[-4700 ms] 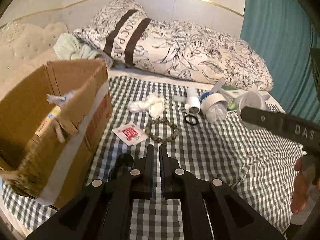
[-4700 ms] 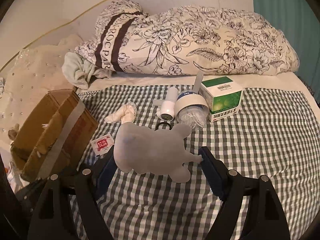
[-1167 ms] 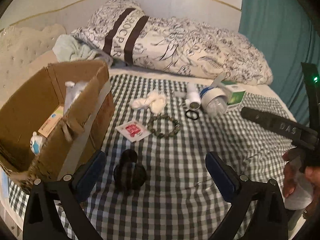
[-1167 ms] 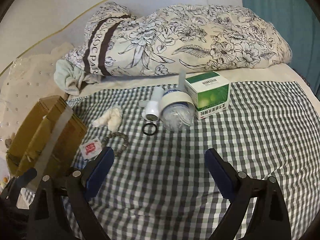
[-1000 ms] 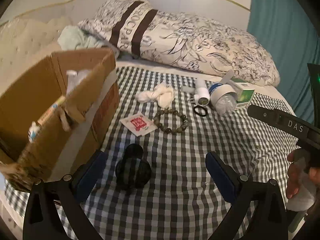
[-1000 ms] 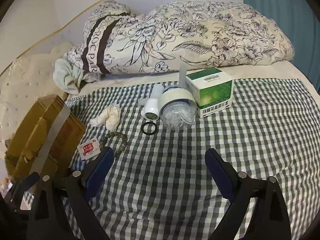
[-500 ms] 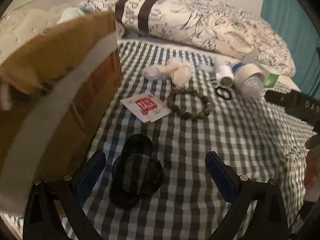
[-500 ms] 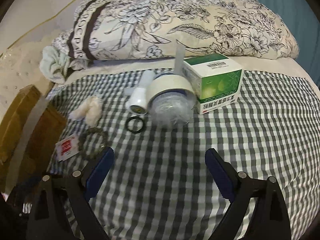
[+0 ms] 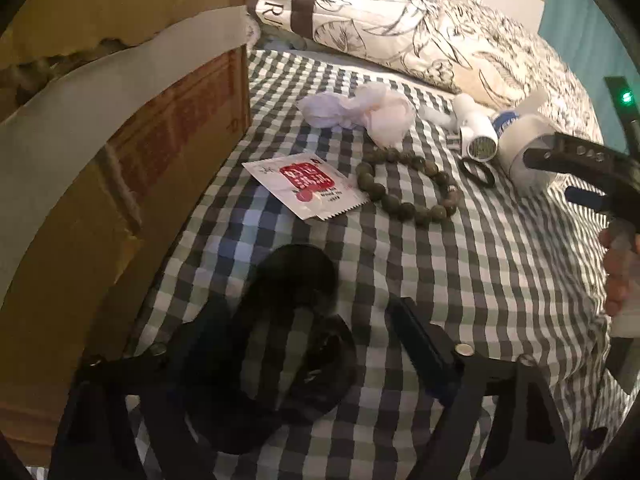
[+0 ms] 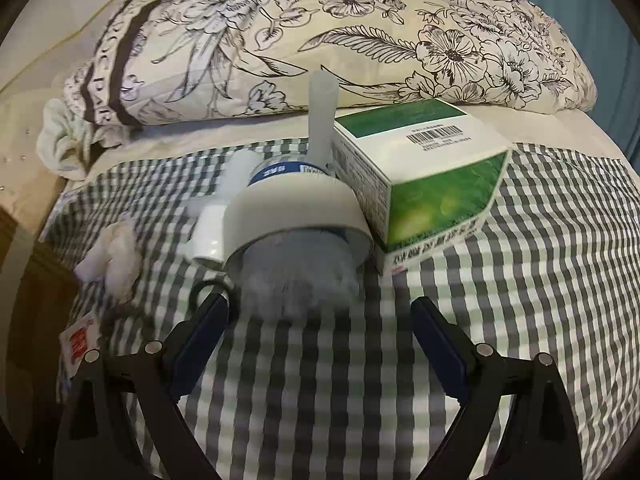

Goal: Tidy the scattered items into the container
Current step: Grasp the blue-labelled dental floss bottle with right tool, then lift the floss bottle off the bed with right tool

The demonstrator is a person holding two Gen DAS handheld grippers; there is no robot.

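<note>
A dark see-through plastic piece lies on the checked sheet between the fingers of my left gripper. Its jaws are closing around the piece, and a gap still shows at the right pad. The cardboard box stands close on the left. My right gripper is open, just short of a clear bottle that lies inside a white tape roll. A green and white carton leans against the roll. A bead bracelet, a red and white sachet, a crumpled tissue and a black ring lie scattered between the two grippers.
A small white tube lies left of the tape roll. A floral pillow runs along the back of the bed. The right gripper's finger and a hand show at the right edge of the left wrist view.
Both grippers have come down towards the bed. The left one has drawn its jaws in around the dark piece. The right one has moved up close to the bottle and tape roll.
</note>
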